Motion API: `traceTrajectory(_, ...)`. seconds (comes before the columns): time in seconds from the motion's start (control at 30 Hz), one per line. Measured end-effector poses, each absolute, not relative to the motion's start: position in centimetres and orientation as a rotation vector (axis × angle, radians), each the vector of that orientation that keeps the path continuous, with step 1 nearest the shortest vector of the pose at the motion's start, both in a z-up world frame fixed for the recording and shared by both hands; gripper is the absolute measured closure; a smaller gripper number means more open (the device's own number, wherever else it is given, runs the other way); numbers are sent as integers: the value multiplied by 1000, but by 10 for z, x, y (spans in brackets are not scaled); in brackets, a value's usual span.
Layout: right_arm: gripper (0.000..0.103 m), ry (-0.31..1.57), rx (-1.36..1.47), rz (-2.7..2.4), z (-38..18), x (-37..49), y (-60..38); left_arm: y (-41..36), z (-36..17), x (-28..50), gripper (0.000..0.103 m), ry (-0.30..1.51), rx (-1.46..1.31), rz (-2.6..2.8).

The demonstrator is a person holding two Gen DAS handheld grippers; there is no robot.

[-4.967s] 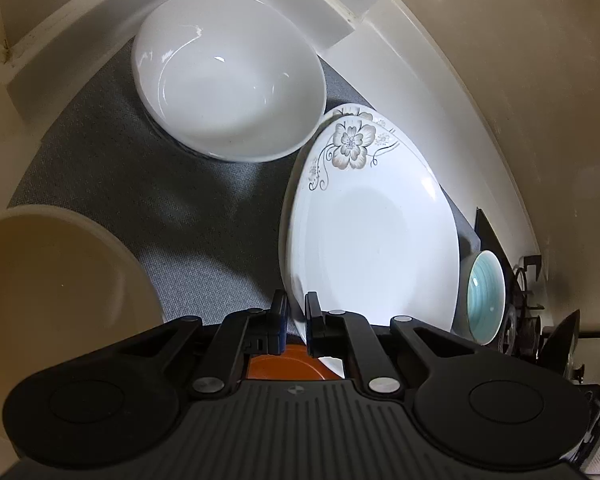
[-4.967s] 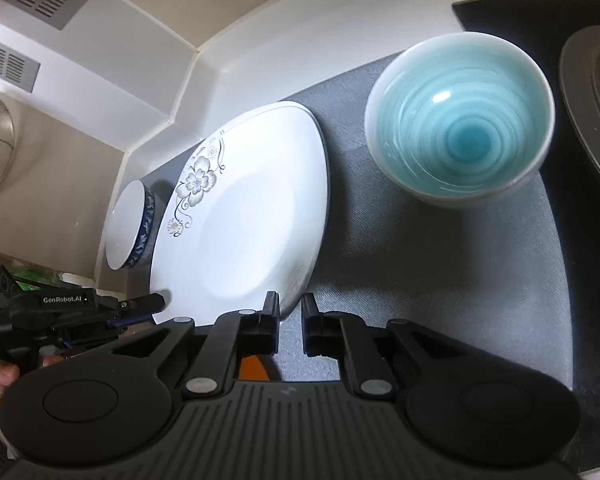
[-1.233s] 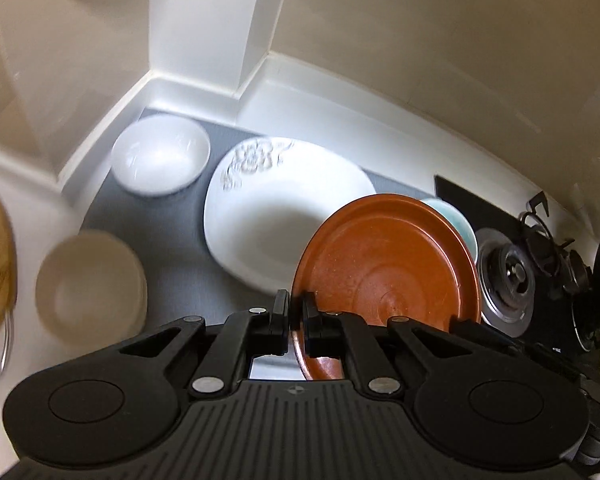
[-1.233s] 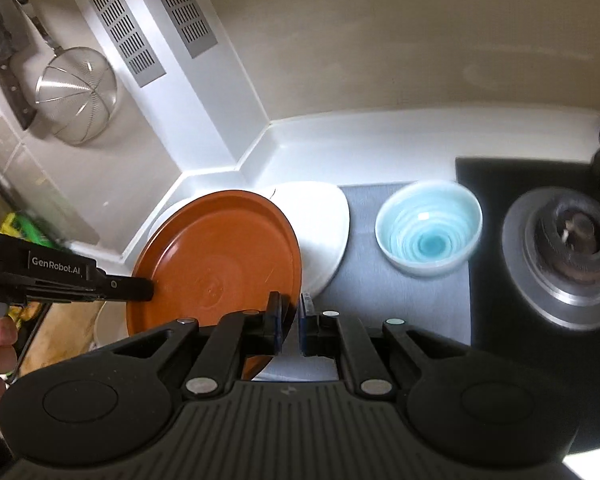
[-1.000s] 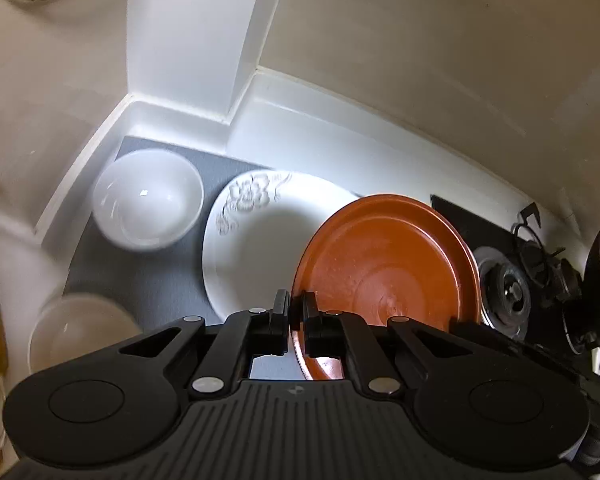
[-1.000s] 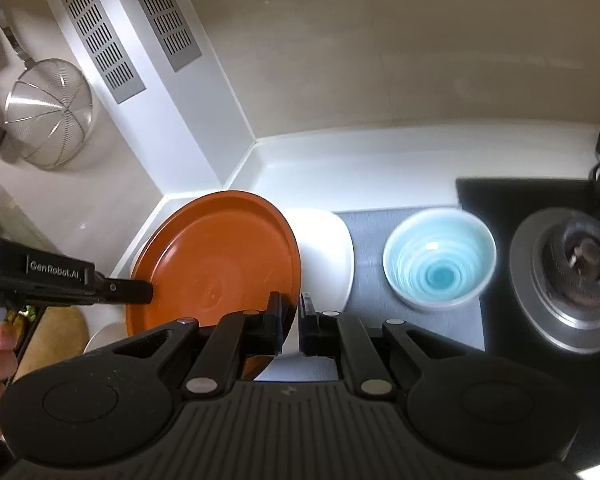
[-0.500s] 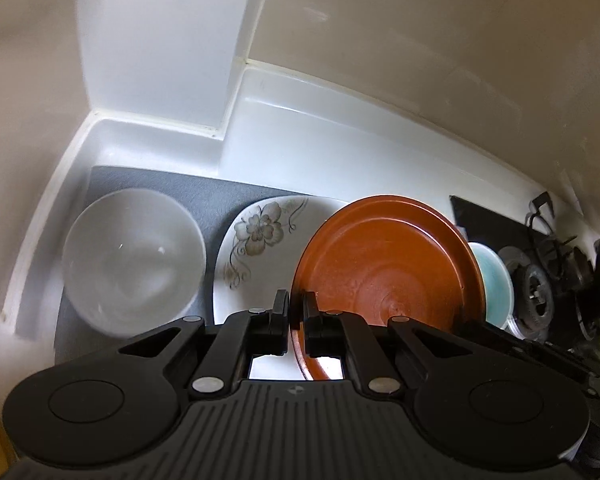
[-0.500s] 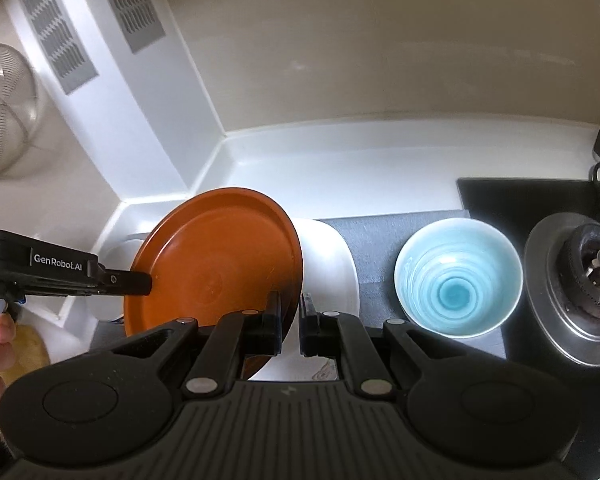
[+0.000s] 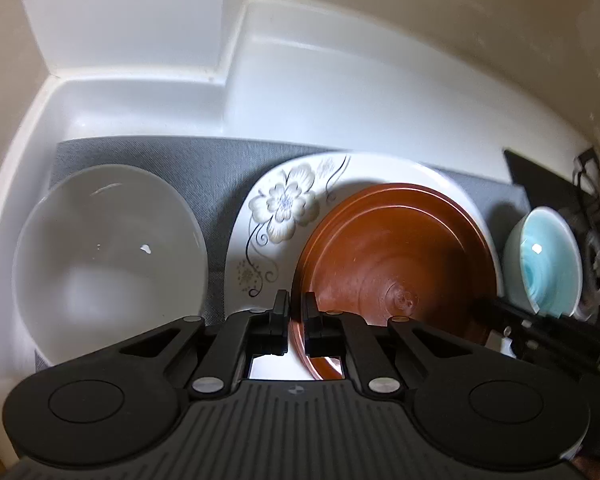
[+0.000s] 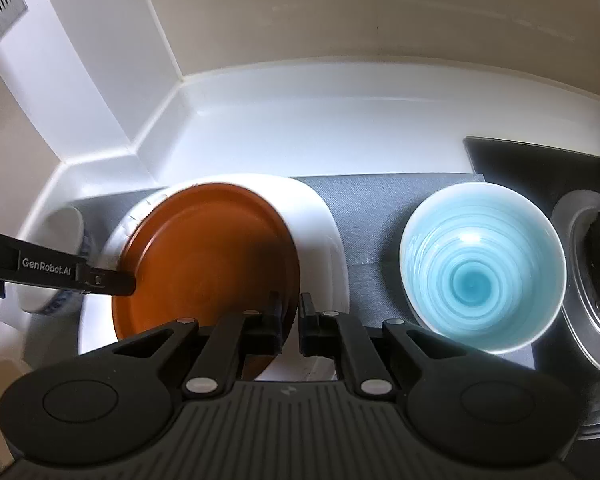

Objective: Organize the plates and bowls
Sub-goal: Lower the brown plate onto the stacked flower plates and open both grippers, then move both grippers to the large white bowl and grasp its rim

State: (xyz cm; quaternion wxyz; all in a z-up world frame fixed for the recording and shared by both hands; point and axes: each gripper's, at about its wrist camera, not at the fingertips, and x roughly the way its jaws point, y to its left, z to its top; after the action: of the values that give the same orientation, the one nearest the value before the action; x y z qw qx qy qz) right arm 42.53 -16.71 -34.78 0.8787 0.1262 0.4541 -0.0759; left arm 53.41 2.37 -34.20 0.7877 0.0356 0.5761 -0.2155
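Observation:
My left gripper (image 9: 298, 312) and my right gripper (image 10: 290, 312) are each shut on an opposite rim of the brown plate (image 9: 392, 256), which also shows in the right wrist view (image 10: 208, 256). The brown plate sits low over the white flowered plate (image 9: 280, 208), whose white rim shows beside it in the right wrist view (image 10: 320, 240). Whether they touch is hard to tell. A large white bowl (image 9: 104, 256) stands to its left. A light blue bowl (image 10: 482, 264) stands to its right on the grey mat (image 10: 372, 200).
The white counter ledge and wall corner (image 9: 228, 92) close off the back. A gas burner (image 10: 592, 280) sits at the far right beside the blue bowl. The left gripper's arm (image 10: 56, 272) reaches in from the left in the right wrist view.
Both grippers have carried the brown plate down and forward, from held high above the counter to low over the flowered plate. Both stay shut on its rim.

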Motion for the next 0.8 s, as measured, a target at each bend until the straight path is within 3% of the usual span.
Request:
traceTrajectory(0.2,95,939,253,-146,-361,431,-165,14,-345,527,97,1138,210,-476)
traceTrajectory(0.43,91,907,369,-156,-356,420,-175,38,-329,525,96,1152,113,-499)
traceTrajectory(0.47,85,900,386,-149,-354,416,-177,43,-324,521,93,1134,107,-503)
traceTrajectory(0.53,72,884,403,-153,-349,408,-179,53,-311,516,76,1112,92,-492)
traceTrajectory(0.67,66,842,438,-160,-338,391,-181,87,-295,509,58,1100,4,-446)
traceTrajectory(0.8,64,825,491,-111,-329,383,-171,131,-279,496,55,1037,-101,-430)
